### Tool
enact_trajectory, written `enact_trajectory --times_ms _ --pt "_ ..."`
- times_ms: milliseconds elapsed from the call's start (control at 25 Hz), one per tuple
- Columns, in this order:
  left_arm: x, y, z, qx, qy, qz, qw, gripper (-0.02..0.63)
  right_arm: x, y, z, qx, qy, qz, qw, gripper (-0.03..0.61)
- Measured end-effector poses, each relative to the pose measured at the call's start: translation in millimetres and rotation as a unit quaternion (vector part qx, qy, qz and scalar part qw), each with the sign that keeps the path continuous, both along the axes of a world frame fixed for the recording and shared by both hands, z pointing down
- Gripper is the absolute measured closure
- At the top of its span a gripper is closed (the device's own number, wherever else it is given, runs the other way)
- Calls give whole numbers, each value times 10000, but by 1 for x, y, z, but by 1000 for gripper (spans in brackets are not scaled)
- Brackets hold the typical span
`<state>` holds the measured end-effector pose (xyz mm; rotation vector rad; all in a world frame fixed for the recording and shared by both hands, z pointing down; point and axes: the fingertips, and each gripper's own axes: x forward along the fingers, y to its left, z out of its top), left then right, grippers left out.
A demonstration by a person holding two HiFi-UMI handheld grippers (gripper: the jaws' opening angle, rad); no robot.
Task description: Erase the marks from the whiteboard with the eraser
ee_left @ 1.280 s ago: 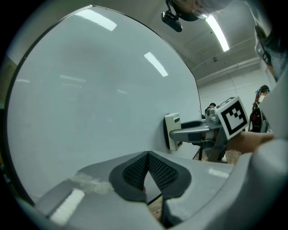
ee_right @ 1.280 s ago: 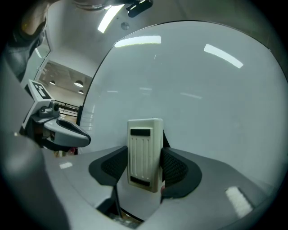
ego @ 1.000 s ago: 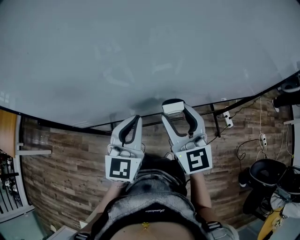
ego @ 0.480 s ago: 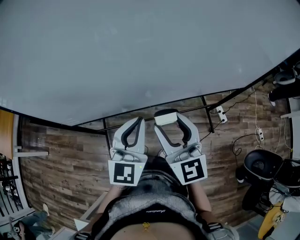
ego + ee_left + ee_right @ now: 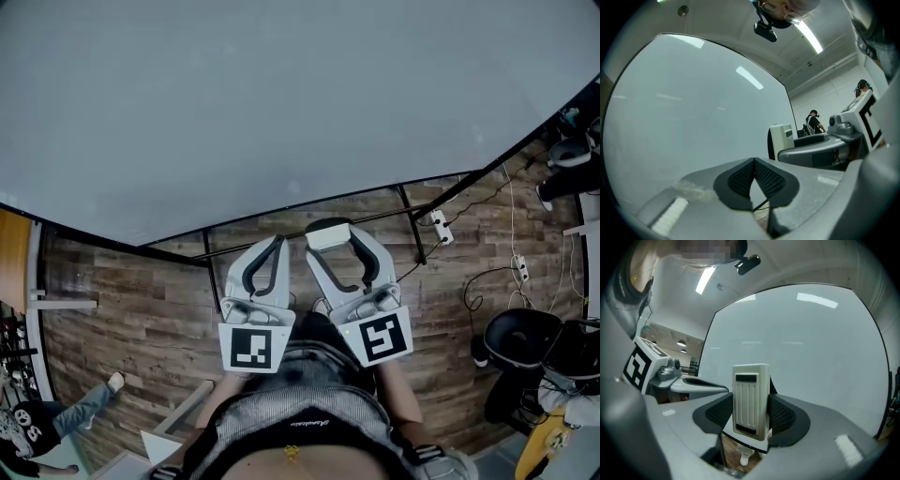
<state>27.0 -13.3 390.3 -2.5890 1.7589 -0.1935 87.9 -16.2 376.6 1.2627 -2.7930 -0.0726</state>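
Note:
The whiteboard (image 5: 281,94) fills the upper part of the head view and shows no marks that I can make out; it also spans the left gripper view (image 5: 684,103) and the right gripper view (image 5: 811,348). My right gripper (image 5: 330,236) is shut on a white ribbed eraser (image 5: 750,399), held upright a little short of the board's lower edge; the eraser (image 5: 327,232) shows as a white block at the jaw tips. My left gripper (image 5: 274,246) sits beside it, shut with its pads (image 5: 745,177) meeting and nothing between them.
A black frame bar (image 5: 309,225) runs under the board over wood-plank flooring (image 5: 122,309). Cables and a power strip (image 5: 439,228) lie at right, near a black round bin (image 5: 518,339). A person's legs (image 5: 66,412) show at lower left. People stand in the far room (image 5: 813,123).
Both grippers have drawn down and back from the board's lower edge, the right one with the eraser. A person has come into view at the lower left.

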Motion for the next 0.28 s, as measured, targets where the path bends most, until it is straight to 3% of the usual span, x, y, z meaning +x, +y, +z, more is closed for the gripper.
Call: enact_trajectory --times_ms 280 --pt "15 4 -1 64 -107 -42 9999 609 13 5 3 -49 62 -115 9999 339"
